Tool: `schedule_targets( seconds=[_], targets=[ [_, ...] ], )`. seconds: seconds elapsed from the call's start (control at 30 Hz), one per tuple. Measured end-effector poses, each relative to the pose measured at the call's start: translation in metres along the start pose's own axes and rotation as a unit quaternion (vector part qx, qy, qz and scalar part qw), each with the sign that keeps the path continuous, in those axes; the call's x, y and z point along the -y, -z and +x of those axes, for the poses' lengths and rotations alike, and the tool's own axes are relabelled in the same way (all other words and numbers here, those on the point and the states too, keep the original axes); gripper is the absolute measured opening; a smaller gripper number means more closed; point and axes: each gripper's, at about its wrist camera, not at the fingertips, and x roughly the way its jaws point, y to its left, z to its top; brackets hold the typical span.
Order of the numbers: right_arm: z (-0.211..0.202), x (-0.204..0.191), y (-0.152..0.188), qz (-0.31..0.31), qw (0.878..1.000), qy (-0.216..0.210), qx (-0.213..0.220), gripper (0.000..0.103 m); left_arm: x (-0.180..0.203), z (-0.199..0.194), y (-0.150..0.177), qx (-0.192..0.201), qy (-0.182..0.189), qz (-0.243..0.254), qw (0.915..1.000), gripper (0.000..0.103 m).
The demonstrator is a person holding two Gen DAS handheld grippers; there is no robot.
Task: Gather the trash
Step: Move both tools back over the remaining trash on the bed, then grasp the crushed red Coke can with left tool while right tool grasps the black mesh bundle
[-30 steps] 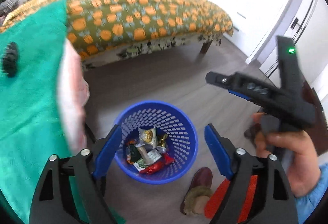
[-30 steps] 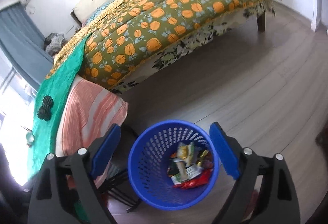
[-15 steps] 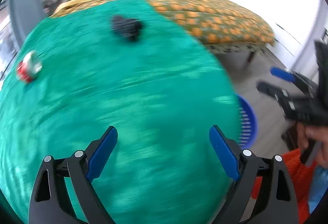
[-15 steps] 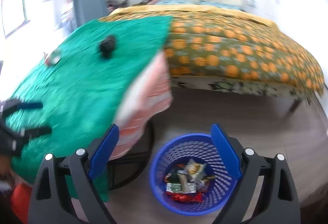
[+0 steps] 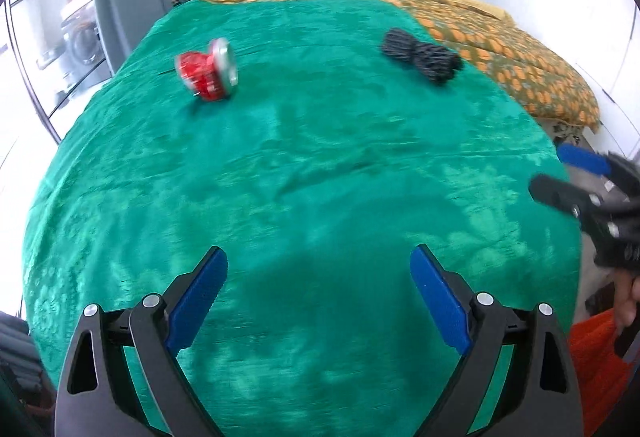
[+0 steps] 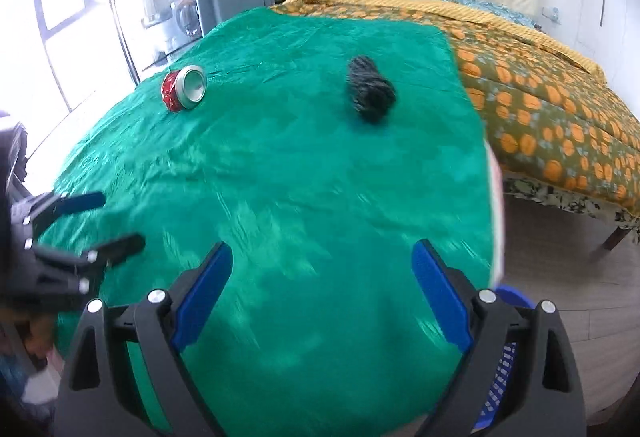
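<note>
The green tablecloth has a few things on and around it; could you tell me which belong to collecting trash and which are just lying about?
Belongs to the job:
- crushed red can on the green tablecloth
- blue basket, partly hidden at the table edge
- left gripper and right gripper, both open and empty

Just lying about:
- dark knitted bundle, possibly not trash
- bed with orange-patterned cover

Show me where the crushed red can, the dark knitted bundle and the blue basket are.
crushed red can (image 6: 183,89), right wrist view, on its silver end.
dark knitted bundle (image 6: 370,91), right wrist view, on its middle.
blue basket (image 6: 516,299), right wrist view, on its rim.
</note>
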Motion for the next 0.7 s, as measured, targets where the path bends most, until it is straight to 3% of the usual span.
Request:
schedule_targets(
  seconds=[0.17, 0.33, 0.57, 0.7],
  targets=[
    [0.046, -0.023, -0.018, -0.011, 0.999, -0.003, -0.035, 0.09, -0.027, 0.002, 0.002, -0.003, -0.01, -0.02, 0.9997, 0.092],
    [0.066, -0.026, -0.02, -0.015, 0.999, 0.012, -0.034, 0.09, -0.06, 0.009, -0.011, 0.006, -0.034, -0.033, 0.9989, 0.095],
    [0.066, -0.028, -0.016, -0.023, 0.999, 0.028, -0.028, 0.09, -0.09, 0.048, -0.069, 0.025, -0.02, -0.044, 0.9985, 0.097],
    [0.065, -0.03, -0.017, -0.029, 0.999, 0.037, -0.024, 0.09, -0.102, 0.082, -0.109, 0.029, -0.039, -0.07, 0.9964, 0.097]
  ],
)
